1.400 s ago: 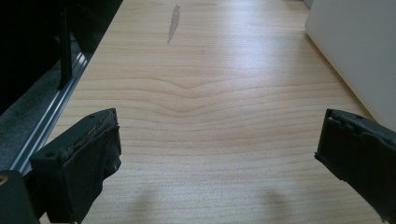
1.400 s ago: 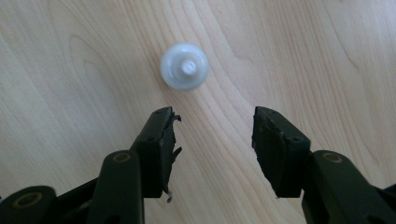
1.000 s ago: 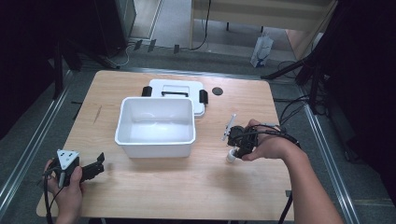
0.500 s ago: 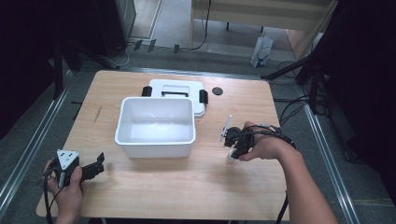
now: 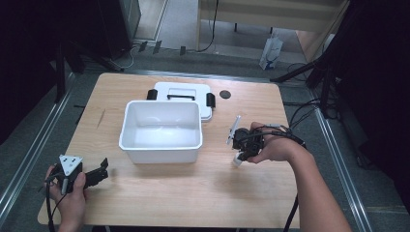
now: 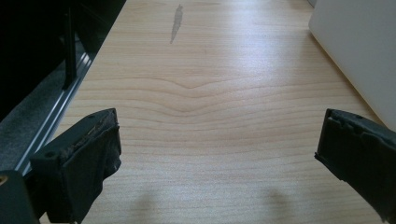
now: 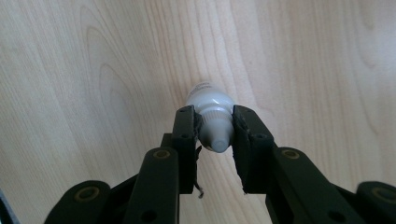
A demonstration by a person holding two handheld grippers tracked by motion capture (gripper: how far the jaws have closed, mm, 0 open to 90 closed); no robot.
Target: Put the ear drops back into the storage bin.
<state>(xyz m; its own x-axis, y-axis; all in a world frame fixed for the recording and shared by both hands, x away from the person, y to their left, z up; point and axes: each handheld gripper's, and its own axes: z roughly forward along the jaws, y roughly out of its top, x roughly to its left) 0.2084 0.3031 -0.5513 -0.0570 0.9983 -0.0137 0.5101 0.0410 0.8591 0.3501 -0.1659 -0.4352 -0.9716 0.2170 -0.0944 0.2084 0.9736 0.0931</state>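
Right tongs (image 7: 214,128), just closed, grip the bottle (image 7: 212,116) by its neck, near the counter's (image 5: 193,193) right edge. Left tongs (image 6: 219,154) rest open at the front-left corner. Lift straight up, holding pressure, before swinging toward the bin (image 5: 162,145).

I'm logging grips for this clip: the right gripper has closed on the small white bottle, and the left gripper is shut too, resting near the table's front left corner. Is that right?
Not quite. The left gripper is open: the left gripper view shows its jaws standing wide apart over bare table. The rest holds: in the right gripper view the right gripper has just closed on the small white bottle by its neck.
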